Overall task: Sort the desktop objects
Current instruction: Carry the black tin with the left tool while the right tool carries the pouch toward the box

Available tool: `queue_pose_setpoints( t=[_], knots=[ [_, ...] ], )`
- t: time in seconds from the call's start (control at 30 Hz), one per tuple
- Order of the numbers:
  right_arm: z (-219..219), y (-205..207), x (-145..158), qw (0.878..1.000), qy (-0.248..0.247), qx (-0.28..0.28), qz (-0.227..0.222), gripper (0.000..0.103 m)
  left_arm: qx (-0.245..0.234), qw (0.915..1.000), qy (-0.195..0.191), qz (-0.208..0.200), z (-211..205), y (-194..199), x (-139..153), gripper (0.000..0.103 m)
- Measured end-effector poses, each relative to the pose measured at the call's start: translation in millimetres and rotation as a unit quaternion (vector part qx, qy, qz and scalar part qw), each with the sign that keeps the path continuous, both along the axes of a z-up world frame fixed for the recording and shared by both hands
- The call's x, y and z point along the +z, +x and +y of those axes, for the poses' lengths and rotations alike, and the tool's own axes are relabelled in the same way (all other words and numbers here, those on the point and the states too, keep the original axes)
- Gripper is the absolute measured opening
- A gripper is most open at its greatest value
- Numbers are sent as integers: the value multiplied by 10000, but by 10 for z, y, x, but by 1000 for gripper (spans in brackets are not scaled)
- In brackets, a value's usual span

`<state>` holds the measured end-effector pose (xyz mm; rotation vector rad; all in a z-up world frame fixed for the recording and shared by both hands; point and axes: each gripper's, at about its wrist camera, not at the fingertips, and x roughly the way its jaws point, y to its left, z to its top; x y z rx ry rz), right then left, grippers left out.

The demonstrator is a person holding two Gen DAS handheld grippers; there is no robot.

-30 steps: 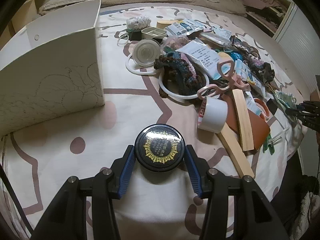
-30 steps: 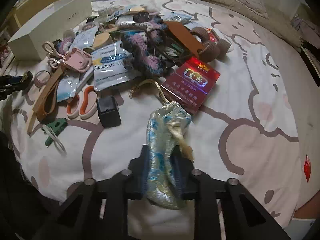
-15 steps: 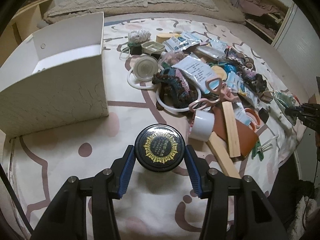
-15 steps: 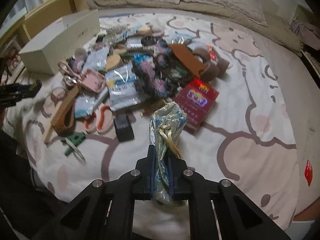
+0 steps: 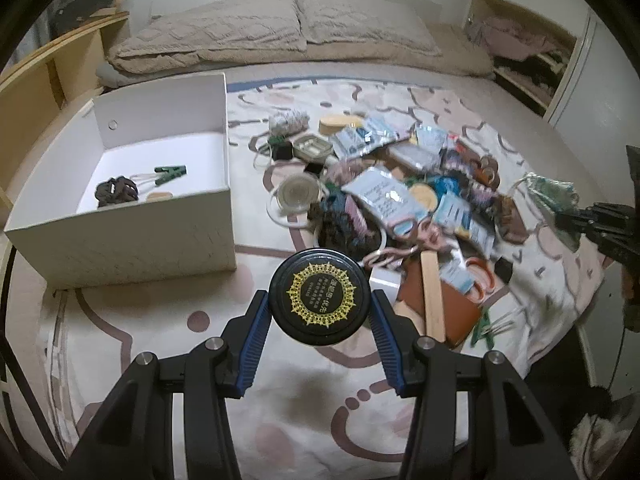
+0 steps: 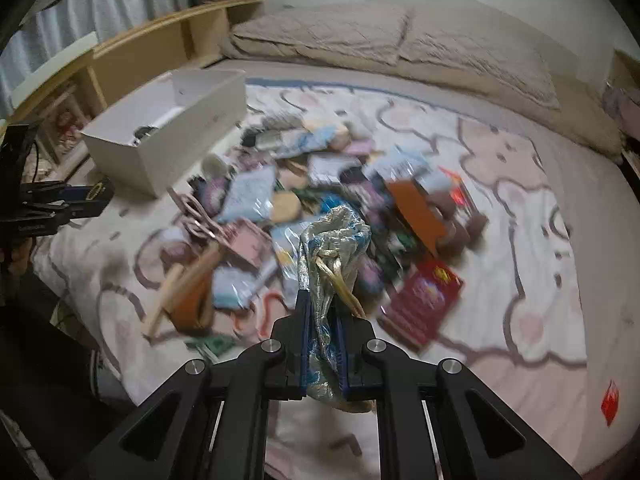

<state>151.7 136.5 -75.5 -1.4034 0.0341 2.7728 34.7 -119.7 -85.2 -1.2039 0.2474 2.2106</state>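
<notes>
Your left tongs (image 5: 320, 312) are clamped across the sides of a round black jar with a gold-printed lid (image 5: 319, 297), held clear above the patterned bedspread (image 5: 140, 340); the open white box (image 5: 132, 236) sits ahead and to their left, already holding a green clip (image 5: 171, 172) and a dark knotted piece (image 5: 116, 191). Your right tongs (image 6: 323, 356) are pinched on a shiny brocade drawstring pouch (image 6: 332, 248), its gold cord (image 6: 340, 280) dangling beside the pads, with the jumble of packets and a red carton (image 6: 424, 300) spread beyond. The jar looks rigid and smooth, likely to slip if gripped off-centre, so keep the pads on its widest part. The pouch looks soft and light; hold its gathered body, not the cord.
</notes>
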Motion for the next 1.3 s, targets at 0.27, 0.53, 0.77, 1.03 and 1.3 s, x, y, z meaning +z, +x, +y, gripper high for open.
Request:
queue_pose_setpoints(
  t=[0.27,0.53,0.77,1.03,1.3],
  knots=[
    [-238,-289,316,9977,98,526,408,11,197,9993,-145,299,-18,-99,313,50],
    [-354,-547,516,9935,95,869,731,8,465,9971,-80,602,-60,-252,681,50],
    [-354,-678,448,9928,38,989,678,3,694,9953,181,657,-92,-347,807,50],
    [-66,-597,27,9965,-568,603,103,3,632,9967,183,480,-54,-388,671,50],
    [248,-366,-530,9940,-1037,-203,-289,58,645,9968,233,410,-120,-429,591,50]
  ],
)
